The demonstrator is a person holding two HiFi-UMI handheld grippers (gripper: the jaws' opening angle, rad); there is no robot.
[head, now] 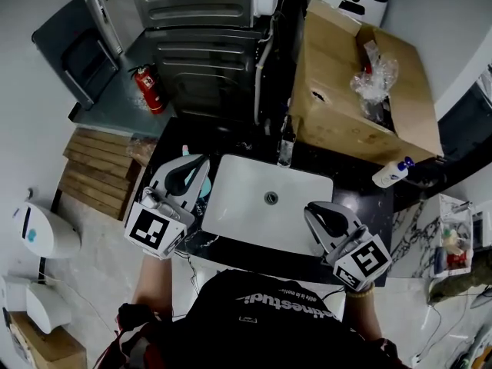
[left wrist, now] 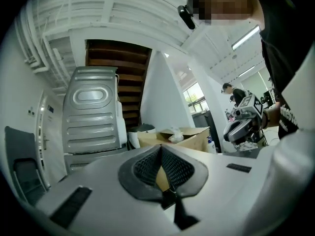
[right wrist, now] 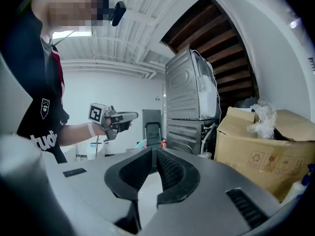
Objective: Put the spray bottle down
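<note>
Black counter (head: 361,198), task item already set down; nothing appears left to do.

- Left gripper (head: 187,167): held at the sink's left edge, jaws together, nothing between them.
- Sink (head: 231,206): white basin let into the counter, holds nothing but its drain (head: 270,198).
- Right gripper (head: 319,215): at the sink's right front corner, jaws closed on nothing.
- Cardboard box (head: 338,121): stands open at the counter's back right, holds crumpled clear plastic (head: 374,79); anything deeper cannot be made out.
- Spray bottle (head: 390,174): white with a blue head, lies on its side on the counter just in front of the box, well apart from both grippers.
</note>
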